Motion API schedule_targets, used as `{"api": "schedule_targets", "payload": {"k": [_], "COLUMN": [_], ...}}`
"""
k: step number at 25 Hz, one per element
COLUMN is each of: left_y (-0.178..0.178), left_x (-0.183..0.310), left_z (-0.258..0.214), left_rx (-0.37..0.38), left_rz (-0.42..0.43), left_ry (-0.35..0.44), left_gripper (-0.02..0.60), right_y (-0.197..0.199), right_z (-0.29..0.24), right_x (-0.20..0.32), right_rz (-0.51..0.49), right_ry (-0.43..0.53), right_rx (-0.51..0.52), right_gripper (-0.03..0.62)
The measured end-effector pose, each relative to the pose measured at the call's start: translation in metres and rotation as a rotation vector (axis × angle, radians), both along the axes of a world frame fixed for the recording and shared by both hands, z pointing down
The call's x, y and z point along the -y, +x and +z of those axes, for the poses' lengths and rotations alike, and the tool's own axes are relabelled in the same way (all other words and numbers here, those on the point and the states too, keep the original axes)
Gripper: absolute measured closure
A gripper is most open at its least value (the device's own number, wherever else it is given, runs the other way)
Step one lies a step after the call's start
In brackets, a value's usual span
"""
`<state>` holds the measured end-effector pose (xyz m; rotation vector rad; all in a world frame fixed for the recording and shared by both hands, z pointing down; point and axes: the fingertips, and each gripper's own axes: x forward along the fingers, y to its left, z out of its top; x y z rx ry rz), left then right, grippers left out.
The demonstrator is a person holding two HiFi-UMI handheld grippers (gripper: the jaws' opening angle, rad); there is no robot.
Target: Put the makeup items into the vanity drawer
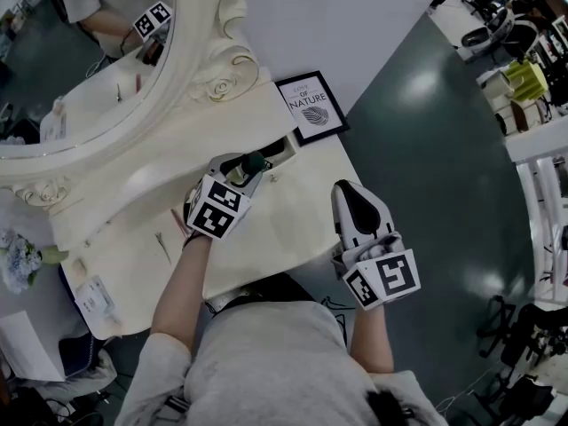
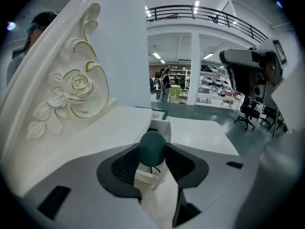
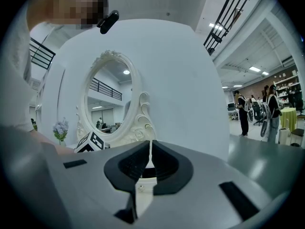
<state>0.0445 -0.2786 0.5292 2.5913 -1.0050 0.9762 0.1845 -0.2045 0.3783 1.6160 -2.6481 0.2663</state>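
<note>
Well, from above my left gripper (image 1: pixel 256 164) hides most of the open drawer (image 1: pixel 284 149). Its own view shows jaws apart, with 1 green ball (image 2: pixel 152 147) between them, near the drawer. My right gripper (image 3: pixel 149 147) has its jaws together and holds nothing.

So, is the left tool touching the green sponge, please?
Cannot tell. In the left gripper view the green sponge fills the space between the left tool's jaws; neither gap nor press shows.

Bright, even overhead light; fisheye-warped, dark corners.
</note>
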Motion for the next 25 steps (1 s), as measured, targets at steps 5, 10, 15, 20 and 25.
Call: {"api": "schedule_targets", "payload": {"k": [5,10,15,20,25], "left_y": [-0.001,-0.001,-0.001,0.000,0.002], "left_x": [-0.002,-0.003,-0.005,-0.003,-0.001], "left_z": [-0.001,-0.004,-0.004,0.001,0.002], "left_rx": [-0.028,-0.052,-0.063,-0.060,-0.058], "left_rz": [-0.009,-0.023,-0.023,-0.042,-0.059], "left_ry": [-0.017,-0.008,0.007,-0.009,-0.009], "left_gripper": [0.397,0.397,0.430,0.511,0.552], "right_y": [-0.001,-0.002,-0.003,-0.002,0.002], "right_z": [-0.001,-0.002,-0.002,-0.001,-0.002], "right_x": [0.000,-0.001,-0.003,-0.006,-0.010], "right_rz": [-0.003,-0.006,-0.008,-0.006,0.004], "right_ry": [0.001,0.003,0.005,0.004,0.006], "right_rx": [-0.001,-0.002,-0.004,-0.012,-0.018], "right_gripper": [0.566,0.566,0.566,0.566,0.566]}}
